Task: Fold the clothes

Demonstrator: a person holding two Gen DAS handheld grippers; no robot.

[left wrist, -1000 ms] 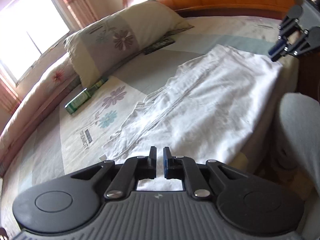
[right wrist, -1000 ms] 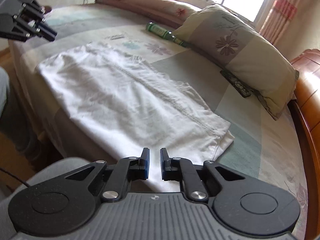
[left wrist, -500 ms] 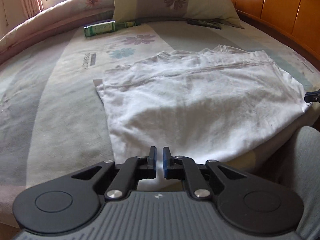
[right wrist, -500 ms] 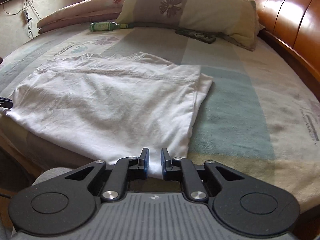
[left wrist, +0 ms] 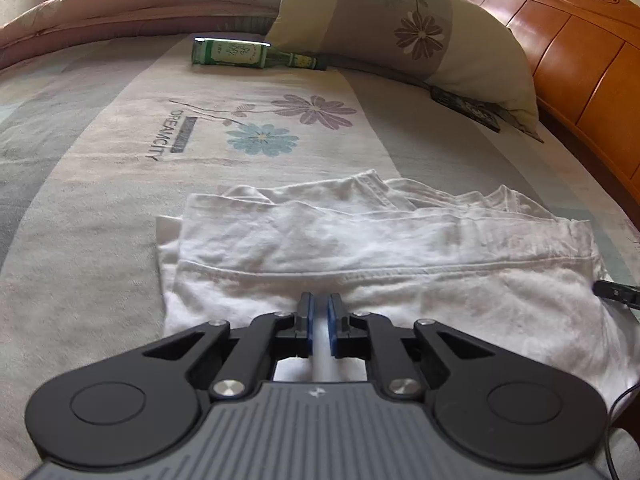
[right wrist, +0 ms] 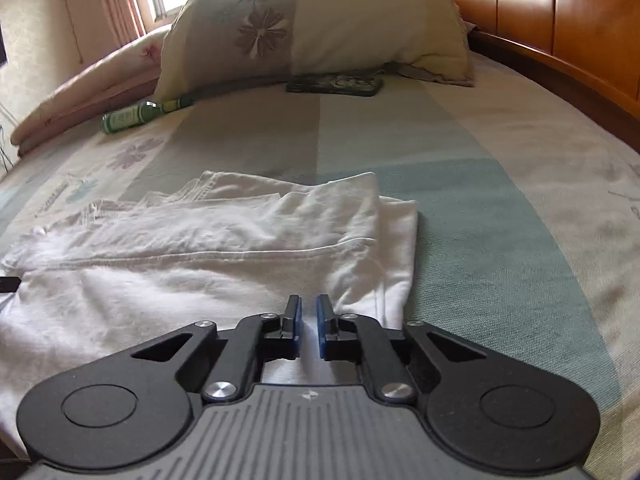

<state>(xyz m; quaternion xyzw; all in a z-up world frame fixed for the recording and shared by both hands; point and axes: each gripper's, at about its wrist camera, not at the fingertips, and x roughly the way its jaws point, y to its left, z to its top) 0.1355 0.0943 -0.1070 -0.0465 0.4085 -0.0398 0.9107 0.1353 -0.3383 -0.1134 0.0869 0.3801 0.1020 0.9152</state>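
A white garment (left wrist: 360, 248) lies crumpled on the bed, its near part doubled over so a stitched hem runs across it. My left gripper (left wrist: 318, 312) is shut on the cloth at the garment's left side, with white fabric pinched between the blue pads. My right gripper (right wrist: 308, 314) is shut on the same garment (right wrist: 200, 248) near its right edge. Both sit low over the cloth. The right gripper's black tip (left wrist: 616, 294) shows at the edge of the left wrist view, and the left gripper's tip (right wrist: 8, 284) at the edge of the right wrist view.
The flowered bedspread (left wrist: 100, 200) extends left and beyond the garment. A green bottle (left wrist: 240, 54) lies near a large pillow (left wrist: 400, 32), with a dark flat object (right wrist: 336, 84) beside it. A wooden headboard (left wrist: 580, 60) stands at the right and a rolled quilt (left wrist: 120, 12) lies at the back.
Both grippers have swung down and forward over the bed, carrying the garment's near edge onto the rest. The garment now looks shorter and layered, with a hem seam across it.
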